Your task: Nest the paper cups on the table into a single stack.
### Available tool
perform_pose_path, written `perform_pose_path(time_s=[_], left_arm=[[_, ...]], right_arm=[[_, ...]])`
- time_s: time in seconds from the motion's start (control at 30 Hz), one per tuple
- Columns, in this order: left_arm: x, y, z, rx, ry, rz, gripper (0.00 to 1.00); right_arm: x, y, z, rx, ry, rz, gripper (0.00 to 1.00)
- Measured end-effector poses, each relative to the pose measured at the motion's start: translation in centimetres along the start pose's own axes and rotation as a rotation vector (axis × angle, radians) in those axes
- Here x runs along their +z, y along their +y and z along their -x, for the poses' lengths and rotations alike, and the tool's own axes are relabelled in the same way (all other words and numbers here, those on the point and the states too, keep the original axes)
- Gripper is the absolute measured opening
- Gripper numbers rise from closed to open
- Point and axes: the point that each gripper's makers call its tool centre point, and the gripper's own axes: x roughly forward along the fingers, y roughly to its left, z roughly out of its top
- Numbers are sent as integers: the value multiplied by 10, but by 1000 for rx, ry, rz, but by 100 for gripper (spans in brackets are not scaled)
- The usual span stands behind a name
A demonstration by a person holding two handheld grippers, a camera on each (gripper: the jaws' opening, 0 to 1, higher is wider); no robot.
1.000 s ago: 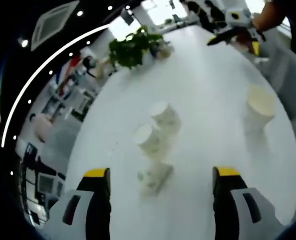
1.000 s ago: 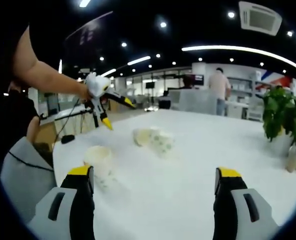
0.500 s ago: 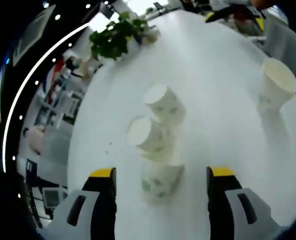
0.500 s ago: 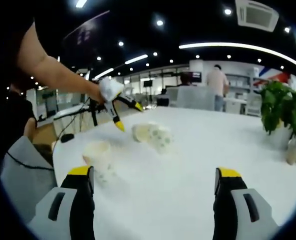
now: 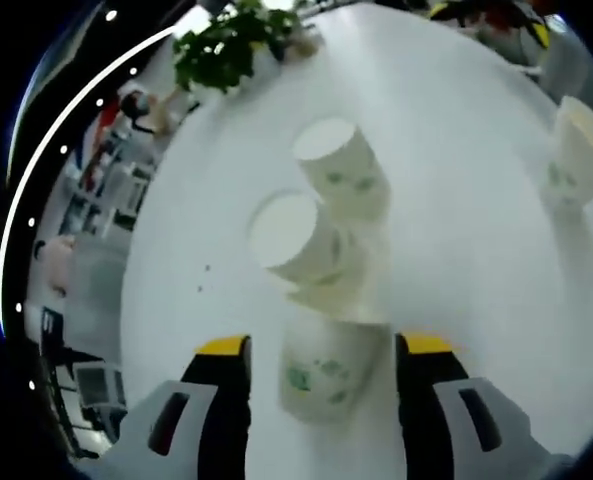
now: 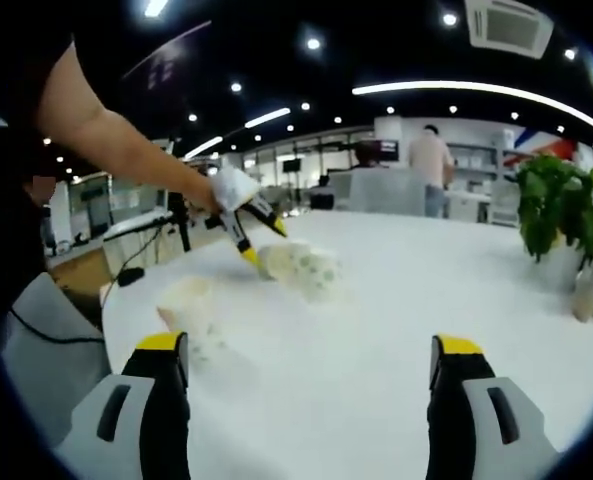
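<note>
Three white paper cups with green print sit together on the white table (image 5: pixel 456 260). The nearest cup (image 5: pixel 326 368) lies between the jaws of my left gripper (image 5: pixel 326 348), which is open and not touching it. Behind it a second cup (image 5: pixel 298 236) lies tipped with its mouth toward me, and a third cup (image 5: pixel 342 170) lies beyond. A single cup (image 5: pixel 582 150) stands apart at the right. In the right gripper view, my left gripper (image 6: pixel 263 243) reaches the cup cluster (image 6: pixel 302 268), and the single cup (image 6: pixel 188 306) stands blurred near my open right gripper (image 6: pixel 309 348).
A potted plant (image 5: pixel 226 50) (image 6: pixel 566 220) stands at the table's far end. A person's arm (image 6: pixel 116 150) holds the left gripper. A person (image 6: pixel 432 170) stands in the office behind. The table edge (image 5: pixel 146 300) curves close at the left.
My left gripper has moved forward to the cup cluster, and the nearest cup now lies between its jaws. The right gripper has hardly moved.
</note>
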Motion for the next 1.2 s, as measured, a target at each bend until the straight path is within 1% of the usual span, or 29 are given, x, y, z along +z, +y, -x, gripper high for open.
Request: perform_pose_path(time_s=[0.1, 0.2, 0.23, 0.3, 0.33, 0.5, 0.63, 0.73, 0.9, 1.03, 1.13, 1.17, 1.2], left_arm=[[1, -4, -5, -10, 15, -38, 53], [2, -5, -8, -15, 22, -56, 51], [2, -6, -10, -21, 21, -60, 50], [2, -6, -12, -18, 28, -77, 42], [1, -5, -13, -12, 30, -85, 43], [-1, -3, -13, -11, 22, -63, 41], [-1, -1, -11, -8, 18, -51, 40], [0, 1, -9, -8, 2, -28, 40], [-3, 6, -5, 15, -8, 15, 40], [-7, 11, 1, 39, -24, 77, 40], [-10, 14, 6, 56, -60, 160, 39], [-11, 15, 6, 58, -57, 156, 39], [-13, 16, 9, 68, -61, 179, 39]], right_arm=[[-2, 1, -2, 7, 8, 1, 99], [-1, 1, -4, 8, 5, 2, 99], [0, 1, -4, 8, 4, 3, 100], [1, 1, -6, 11, 1, 5, 100], [3, 1, -6, 13, -13, 6, 100], [4, 2, -7, 15, -12, 9, 100], [1, 1, -7, 16, -2, 8, 100], [1, 2, -7, 19, -1, 8, 100], [2, 2, -8, 22, 4, 16, 100], [3, 2, -7, 20, 2, 16, 100], [4, 2, -7, 22, 2, 18, 100], [4, 2, -8, 22, 2, 18, 100], [4, 2, -8, 22, 3, 19, 100]])
